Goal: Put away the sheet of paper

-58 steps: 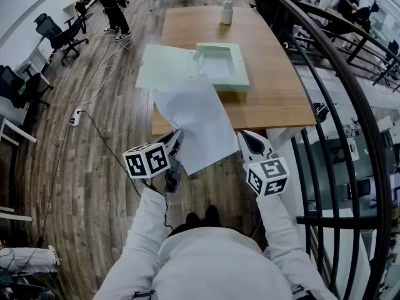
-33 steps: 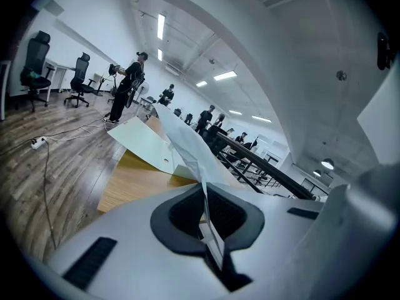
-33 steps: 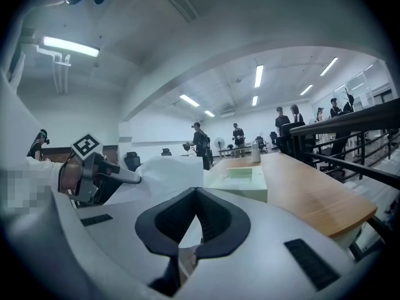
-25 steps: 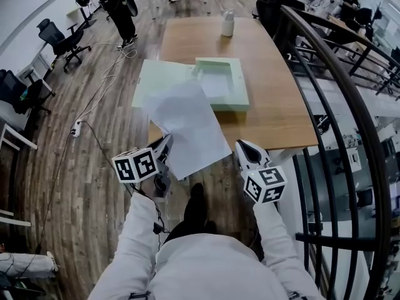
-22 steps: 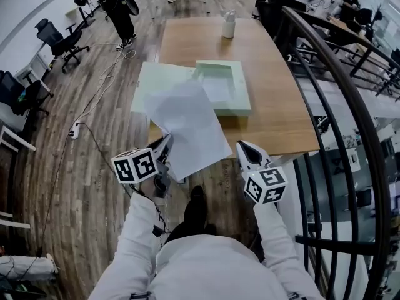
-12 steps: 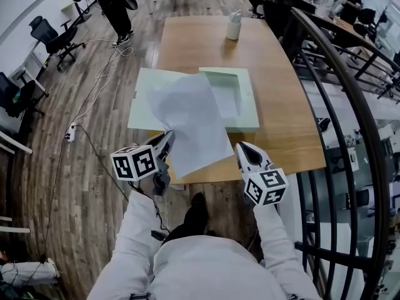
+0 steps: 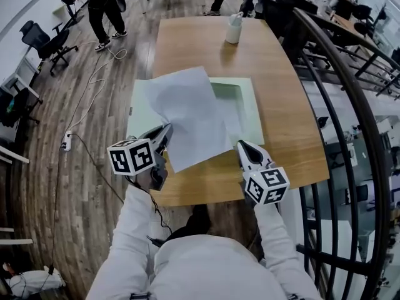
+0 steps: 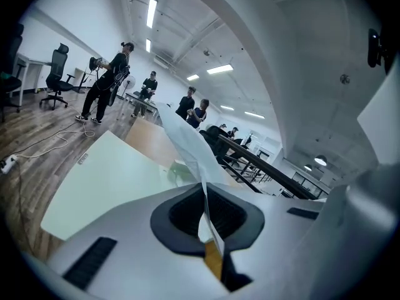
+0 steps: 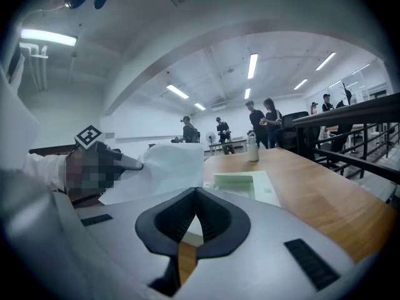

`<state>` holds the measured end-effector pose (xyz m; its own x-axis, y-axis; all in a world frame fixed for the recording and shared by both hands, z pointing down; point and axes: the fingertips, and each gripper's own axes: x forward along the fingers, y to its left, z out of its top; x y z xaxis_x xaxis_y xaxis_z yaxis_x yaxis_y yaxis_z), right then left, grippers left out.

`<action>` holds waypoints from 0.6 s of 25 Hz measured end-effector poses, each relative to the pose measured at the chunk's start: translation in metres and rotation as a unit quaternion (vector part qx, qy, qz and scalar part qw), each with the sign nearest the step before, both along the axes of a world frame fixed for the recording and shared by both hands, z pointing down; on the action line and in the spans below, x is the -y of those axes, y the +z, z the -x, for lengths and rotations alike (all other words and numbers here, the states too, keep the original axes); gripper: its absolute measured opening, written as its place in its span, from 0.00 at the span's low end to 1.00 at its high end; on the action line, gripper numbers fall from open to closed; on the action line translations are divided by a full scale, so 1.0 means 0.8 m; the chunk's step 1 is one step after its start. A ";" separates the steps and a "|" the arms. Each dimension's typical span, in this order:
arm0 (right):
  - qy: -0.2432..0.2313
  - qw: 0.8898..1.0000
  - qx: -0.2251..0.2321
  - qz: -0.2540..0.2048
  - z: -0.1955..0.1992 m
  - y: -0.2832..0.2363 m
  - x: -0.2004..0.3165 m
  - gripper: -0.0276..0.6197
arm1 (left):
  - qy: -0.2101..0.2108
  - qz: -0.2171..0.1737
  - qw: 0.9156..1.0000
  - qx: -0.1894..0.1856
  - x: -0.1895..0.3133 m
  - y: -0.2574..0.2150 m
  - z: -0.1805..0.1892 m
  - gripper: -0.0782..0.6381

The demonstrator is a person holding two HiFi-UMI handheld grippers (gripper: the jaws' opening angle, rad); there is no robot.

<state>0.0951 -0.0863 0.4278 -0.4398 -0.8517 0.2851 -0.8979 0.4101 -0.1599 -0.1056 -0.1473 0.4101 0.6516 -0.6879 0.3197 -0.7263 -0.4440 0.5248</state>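
The white sheet of paper (image 7: 187,112) hangs in the air over the near part of the wooden table (image 7: 281,92). My left gripper (image 7: 167,130) is shut on the sheet's near left edge. In the left gripper view the paper (image 8: 187,144) rises up out of the shut left gripper (image 8: 204,189). An open pale green box (image 7: 249,108) lies on the table partly under the sheet, with its flat lid (image 7: 140,108) to the left. My right gripper (image 7: 242,147) is shut with nothing in it, just right of the sheet; its tips (image 9: 195,195) touch, pointing at the box (image 9: 240,183).
A white bottle (image 7: 234,29) stands at the table's far end. A dark curved railing (image 7: 350,99) runs along the right. Office chairs (image 7: 40,39) and a floor cable (image 7: 87,92) are on the left, and several people stand beyond the table.
Both grippers and the held sheet have moved forward from in front of the table's near edge to over the table. The sheet now hangs above the green box and lid.
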 end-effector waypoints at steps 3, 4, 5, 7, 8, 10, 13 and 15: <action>0.007 1.000 -0.003 0.000 -0.003 -0.001 0.019 0.08 | 0.007 -0.003 1.000 0.007 0.025 0.000 0.000 0.13; 0.010 1.000 -0.005 0.001 -0.004 0.000 0.025 0.08 | 0.009 -0.003 1.000 0.008 0.032 0.002 0.000 0.13; 0.013 1.000 -0.005 0.002 -0.005 0.001 0.030 0.08 | 0.011 -0.002 1.000 0.009 0.039 0.004 0.000 0.13; 0.020 1.000 -0.006 0.005 -0.008 0.004 0.038 0.08 | 0.015 0.000 1.000 0.010 0.052 0.007 0.000 0.13; 0.023 1.000 -0.007 0.006 -0.009 0.005 0.041 0.08 | 0.017 0.001 1.000 0.010 0.057 0.009 -0.001 0.13; 0.030 0.999 -0.008 0.009 -0.012 0.008 0.046 0.08 | 0.022 0.003 1.000 0.011 0.067 0.013 -0.002 0.13; 0.037 0.999 -0.010 0.013 -0.018 0.010 0.057 0.08 | 0.030 0.006 0.999 0.015 0.083 0.017 -0.005 0.13; 0.041 0.999 -0.010 0.016 -0.023 0.012 0.064 0.08 | 0.033 0.007 0.999 0.017 0.093 0.019 -0.008 0.13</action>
